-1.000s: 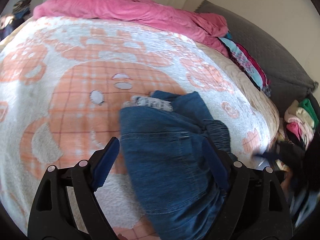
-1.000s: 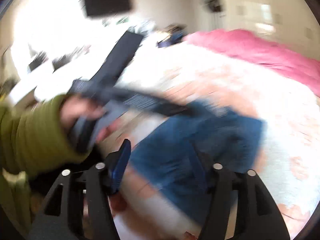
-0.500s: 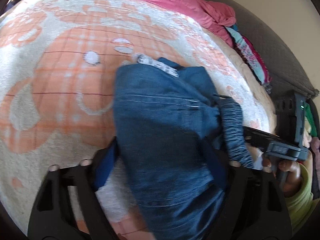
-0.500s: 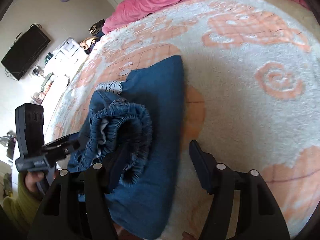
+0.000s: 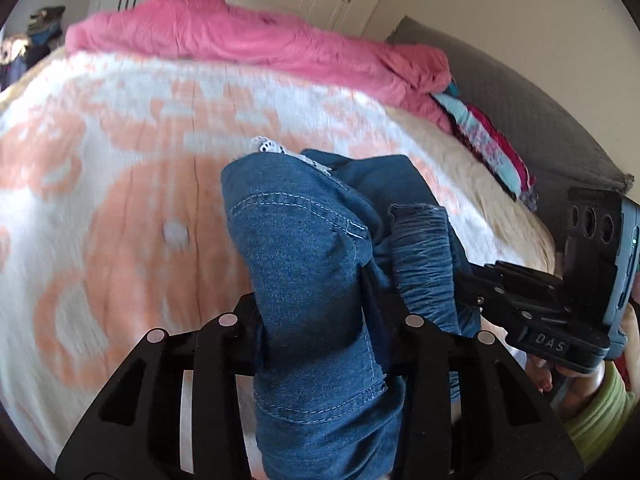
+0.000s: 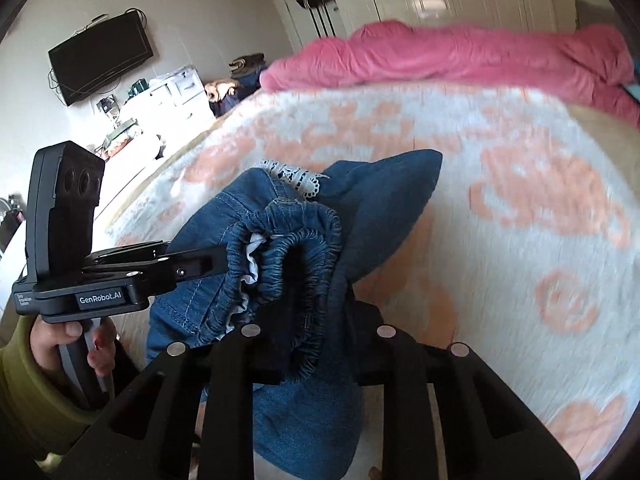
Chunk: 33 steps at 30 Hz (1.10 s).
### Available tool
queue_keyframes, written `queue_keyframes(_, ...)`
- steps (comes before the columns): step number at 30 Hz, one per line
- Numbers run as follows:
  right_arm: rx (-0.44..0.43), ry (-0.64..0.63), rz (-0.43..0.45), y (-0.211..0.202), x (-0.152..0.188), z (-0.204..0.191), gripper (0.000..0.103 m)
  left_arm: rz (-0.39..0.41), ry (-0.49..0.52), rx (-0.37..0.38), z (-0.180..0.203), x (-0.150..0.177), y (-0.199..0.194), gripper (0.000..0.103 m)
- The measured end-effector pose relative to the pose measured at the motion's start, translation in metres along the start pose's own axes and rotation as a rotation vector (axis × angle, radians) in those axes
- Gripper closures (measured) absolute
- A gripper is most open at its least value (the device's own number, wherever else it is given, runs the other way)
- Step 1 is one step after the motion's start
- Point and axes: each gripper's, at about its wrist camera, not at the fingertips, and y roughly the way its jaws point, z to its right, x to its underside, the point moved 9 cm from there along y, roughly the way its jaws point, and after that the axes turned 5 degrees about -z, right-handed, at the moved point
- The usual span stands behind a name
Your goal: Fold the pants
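Note:
Blue denim pants (image 5: 288,220) with a white lace trim are bunched up above the orange-and-white blanket (image 5: 100,200). My left gripper (image 5: 314,300) is closing, and its jaws pinch a thick fold of the denim. In the right wrist view my right gripper (image 6: 314,308) is closing too, its jaws squeezing the gathered elastic waistband (image 6: 296,220). The pants (image 6: 384,192) hang between the two grippers. From each side the other gripper shows: the right gripper (image 5: 468,280) at the waistband (image 5: 424,256), and the left gripper (image 6: 224,260) biting the denim, held by a hand in a green sleeve (image 6: 24,380).
A pink duvet (image 5: 240,40) lies along the bed's far side. A grey headboard (image 5: 520,100) and a pile of colourful clothes (image 5: 492,148) are on the right. A wall TV (image 6: 100,56), a white dresser (image 6: 172,88) and wardrobes line the room.
Both grippers have narrowed onto the pants. The right gripper swung in onto the waistband. The pants, flat on the blanket before, are now gathered and raised.

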Motion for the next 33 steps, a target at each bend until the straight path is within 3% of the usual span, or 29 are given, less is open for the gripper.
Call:
queue_keyframes(6, 0.01, 0.059, 0.002, 0.033, -0.038, 0.031, 0.083, 0.035, -0.005, -0.059, -0.019, -0.038, 0.025, 0.069)
queue_keyframes(11, 0.129, 0.106, -0.142, 0.085, -0.021, 0.065, 0.079, -0.07, -0.031, -0.149, -0.053, -0.024, 0.072, 0.057)
queue_keyframes(13, 0.174, 0.15, -0.184, 0.097, -0.007, 0.08, 0.069, -0.124, -0.085, -0.148, -0.067, -0.012, 0.086, 0.046)
queue_keyframes(15, 0.19, 0.177, -0.194, 0.097, -0.004, 0.087, 0.058, -0.126, -0.111, -0.132, -0.072, -0.009, 0.09, 0.041)
queue_keyframes(17, 0.239, 0.157, -0.191, 0.093, -0.003, 0.09, 0.045, -0.121, -0.096, -0.142, -0.072, -0.009, 0.088, 0.039)
queue_keyframes(20, 0.238, 0.169, -0.174, 0.089, 0.0, 0.092, 0.042, -0.107, -0.088, -0.153, -0.071, -0.008, 0.083, 0.032)
queue_keyframes(28, 0.253, 0.134, -0.08, 0.047, 0.001, 0.08, 0.021, -0.067, -0.062, -0.124, -0.049, -0.004, 0.057, 0.021)
queue_keyframes(32, 0.266, 0.102, -0.017, 0.022, 0.003, 0.067, 0.015, -0.016, -0.045, -0.123, -0.037, 0.0, 0.028, 0.01)
queue_keyframes(33, 0.264, 0.094, 0.009, 0.013, 0.004, 0.063, 0.008, -0.002, -0.041, -0.129, -0.036, 0.0, 0.022, 0.01)
